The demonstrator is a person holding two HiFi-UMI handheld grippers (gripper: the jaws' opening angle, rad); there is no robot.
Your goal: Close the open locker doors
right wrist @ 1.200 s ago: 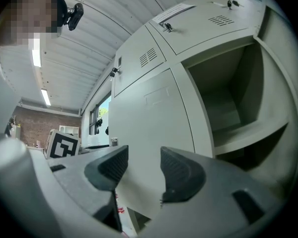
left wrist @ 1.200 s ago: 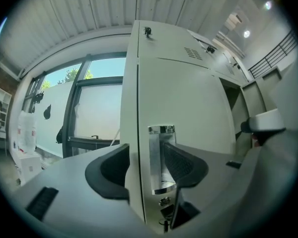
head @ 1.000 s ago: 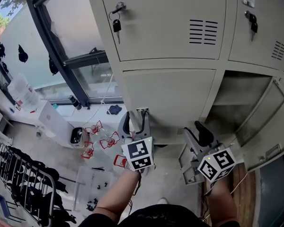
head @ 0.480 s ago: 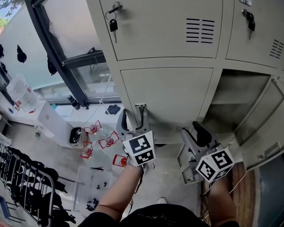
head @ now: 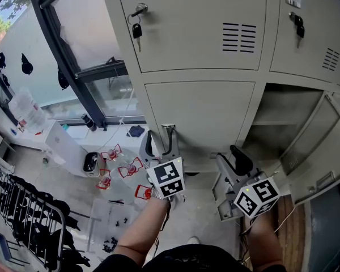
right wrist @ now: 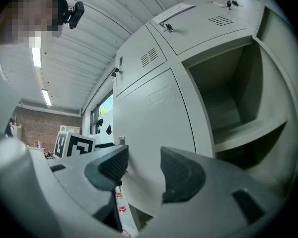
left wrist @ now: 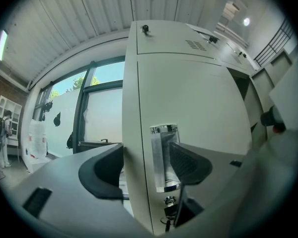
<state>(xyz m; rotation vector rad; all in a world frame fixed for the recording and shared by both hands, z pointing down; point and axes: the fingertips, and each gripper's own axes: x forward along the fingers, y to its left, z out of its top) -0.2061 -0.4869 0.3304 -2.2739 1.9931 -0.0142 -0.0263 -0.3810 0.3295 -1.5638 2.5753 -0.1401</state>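
The grey lockers fill the head view. The middle-left door [head: 201, 118] lies flush in its frame. Its metal handle [left wrist: 161, 152] sits at the left edge. My left gripper [head: 161, 143] straddles that edge and handle; its jaws have just been opening and now stand open [left wrist: 144, 165], with the handle between them. To the right, a compartment [head: 283, 123] gapes, its door [head: 317, 146] swung out to the right. My right gripper [head: 233, 162] hovers open below it, with nothing gripped [right wrist: 144, 170]. A small lower door [head: 225, 196] hangs open beneath it.
Upper doors are closed, and a key [head: 137, 30] hangs in the left one. A dark window frame [head: 73, 67] stands left of the lockers. On the floor lie red-and-white items [head: 119, 166], a white box [head: 73, 149] and a wire rack [head: 22, 220].
The left gripper's jaws stand slightly wider apart around the handle. Both hands have kept their place, and the doors have not moved.
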